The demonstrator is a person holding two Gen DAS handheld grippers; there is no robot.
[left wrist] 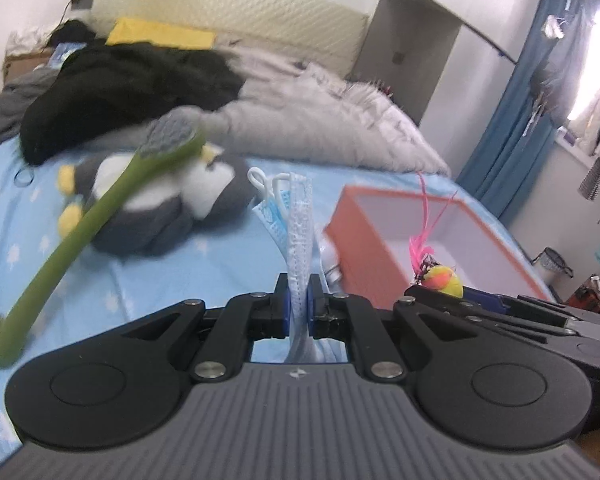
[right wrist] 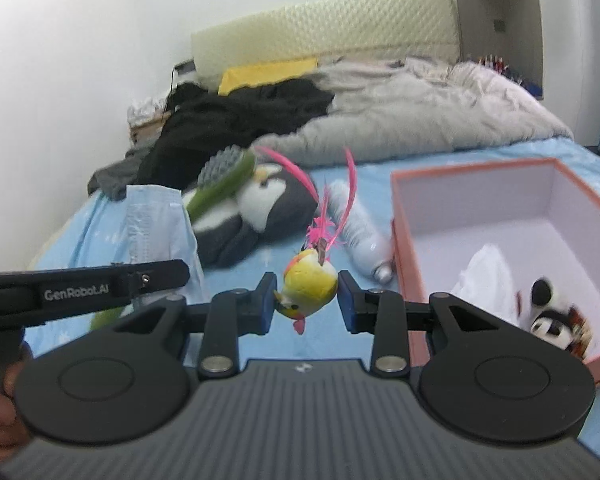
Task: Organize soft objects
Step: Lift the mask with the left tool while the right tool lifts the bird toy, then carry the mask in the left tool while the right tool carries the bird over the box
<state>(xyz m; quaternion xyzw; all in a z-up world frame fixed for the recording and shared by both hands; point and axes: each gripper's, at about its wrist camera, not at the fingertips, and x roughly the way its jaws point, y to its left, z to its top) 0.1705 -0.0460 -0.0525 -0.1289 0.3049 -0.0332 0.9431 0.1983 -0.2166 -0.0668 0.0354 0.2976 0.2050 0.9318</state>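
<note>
My left gripper [left wrist: 299, 304] is shut on a pale blue face mask [left wrist: 298, 224] and holds it upright above the bed; the mask also shows in the right wrist view [right wrist: 156, 232]. My right gripper [right wrist: 306, 300] is shut on a yellow toy bird with pink feathers [right wrist: 310, 286], also seen in the left wrist view [left wrist: 442, 276]. An orange box with a white inside [right wrist: 500, 216] lies at the right on the bed and holds a white cloth [right wrist: 484, 276] and a small plush [right wrist: 556, 316]. A grey penguin plush [left wrist: 164, 204] lies on the sheet with a green long-handled brush [left wrist: 84, 224] across it.
The bed has a light blue sheet [left wrist: 148, 280]. A white bottle [right wrist: 360, 236] lies between the penguin and the box. Black clothes [left wrist: 132, 88], a grey quilt [left wrist: 320, 120] and a yellow item [left wrist: 160, 34] are piled near the headboard. Blue curtains [left wrist: 512, 132] hang at the right.
</note>
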